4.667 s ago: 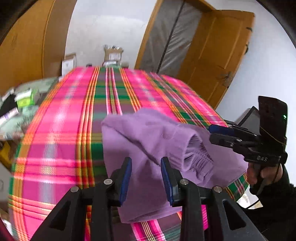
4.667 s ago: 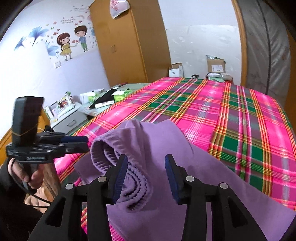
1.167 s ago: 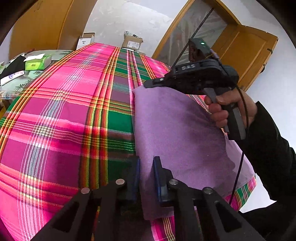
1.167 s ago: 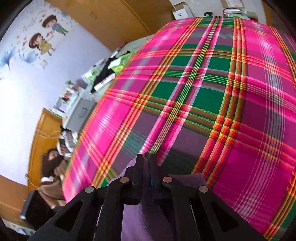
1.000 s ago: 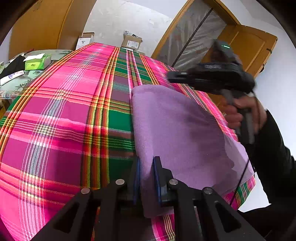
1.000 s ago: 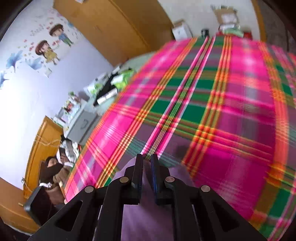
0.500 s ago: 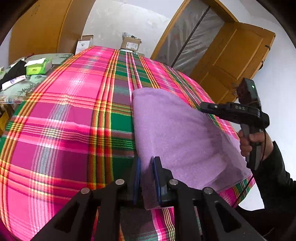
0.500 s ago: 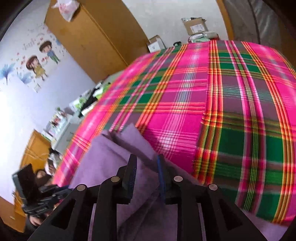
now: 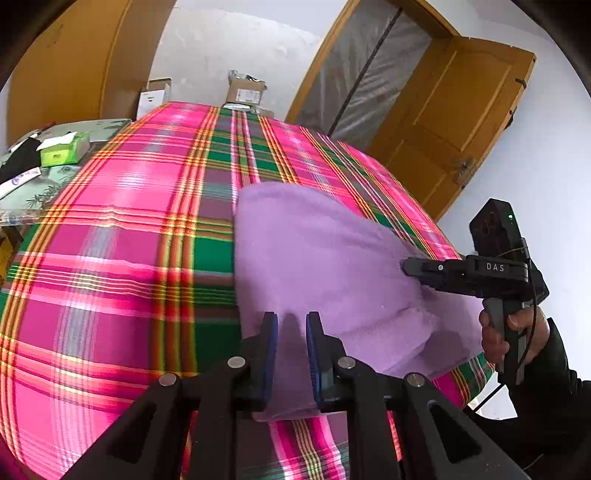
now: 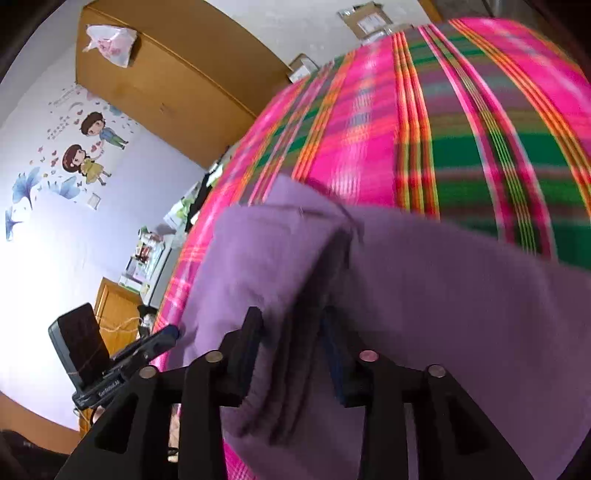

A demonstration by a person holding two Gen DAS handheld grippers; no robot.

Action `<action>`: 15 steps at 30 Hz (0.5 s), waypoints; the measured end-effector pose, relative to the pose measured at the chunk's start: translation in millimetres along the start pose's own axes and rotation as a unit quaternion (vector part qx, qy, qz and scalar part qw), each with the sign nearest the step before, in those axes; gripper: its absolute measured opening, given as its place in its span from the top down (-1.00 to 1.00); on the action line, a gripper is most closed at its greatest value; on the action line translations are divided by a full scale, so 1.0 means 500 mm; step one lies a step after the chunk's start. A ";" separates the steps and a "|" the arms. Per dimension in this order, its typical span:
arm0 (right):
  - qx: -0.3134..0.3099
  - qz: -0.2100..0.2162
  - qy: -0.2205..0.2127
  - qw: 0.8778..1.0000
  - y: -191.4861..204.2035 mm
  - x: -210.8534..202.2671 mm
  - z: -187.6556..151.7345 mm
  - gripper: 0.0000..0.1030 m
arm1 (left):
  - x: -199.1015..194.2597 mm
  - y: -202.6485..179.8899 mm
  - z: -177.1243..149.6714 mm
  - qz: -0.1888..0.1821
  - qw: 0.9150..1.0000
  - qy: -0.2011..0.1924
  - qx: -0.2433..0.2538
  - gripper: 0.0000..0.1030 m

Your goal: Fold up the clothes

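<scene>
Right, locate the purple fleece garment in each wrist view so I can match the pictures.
Left wrist view: purple fleece garment fills centre to lower right, on the pink and green plaid bedspread.
Right wrist view: purple fleece garment covers the lower half, a folded layer running between the jaws.
Shared landmark: brown cardboard box beyond the bed's far end.

light: even daylight filling the room | glare: wall (image 10: 55, 266) blowing out white at left of right view | shadows: soft ones falling under the left gripper (image 9: 288, 325) | blur: right view smearing across the bedspread (image 10: 461, 122) | edges: fisheye bending lines, black corners vignetting
</scene>
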State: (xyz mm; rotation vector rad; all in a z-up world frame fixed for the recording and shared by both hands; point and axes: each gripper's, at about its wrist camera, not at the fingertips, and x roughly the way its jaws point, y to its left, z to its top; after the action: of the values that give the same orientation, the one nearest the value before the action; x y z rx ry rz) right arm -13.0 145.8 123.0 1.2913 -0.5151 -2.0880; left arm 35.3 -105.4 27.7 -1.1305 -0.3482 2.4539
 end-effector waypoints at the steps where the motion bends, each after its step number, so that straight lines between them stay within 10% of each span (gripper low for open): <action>1: 0.005 0.004 0.002 1.000 -0.001 -0.001 -0.008 0.21 | 0.004 -0.003 -0.001 -0.002 1.000 0.002 0.001 0.70; 8: 0.018 0.018 0.010 1.000 -0.005 0.008 -0.020 0.22 | 0.020 -0.011 -0.011 -0.003 1.000 0.015 0.005 0.70; 10: 0.013 0.026 0.019 0.999 -0.001 0.013 -0.022 0.57 | 0.021 -0.011 -0.013 -0.003 1.000 0.018 0.005 0.70; 15: 0.016 0.040 0.004 0.999 -0.001 -0.011 -0.031 0.73 | 0.019 -0.008 -0.020 -0.003 1.000 0.023 0.007 0.70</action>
State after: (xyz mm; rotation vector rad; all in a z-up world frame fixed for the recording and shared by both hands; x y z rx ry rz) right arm 2.4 149.8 119.3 1.2762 -0.5897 -2.0152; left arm 38.4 -97.1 16.4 -1.1759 -0.3197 2.4162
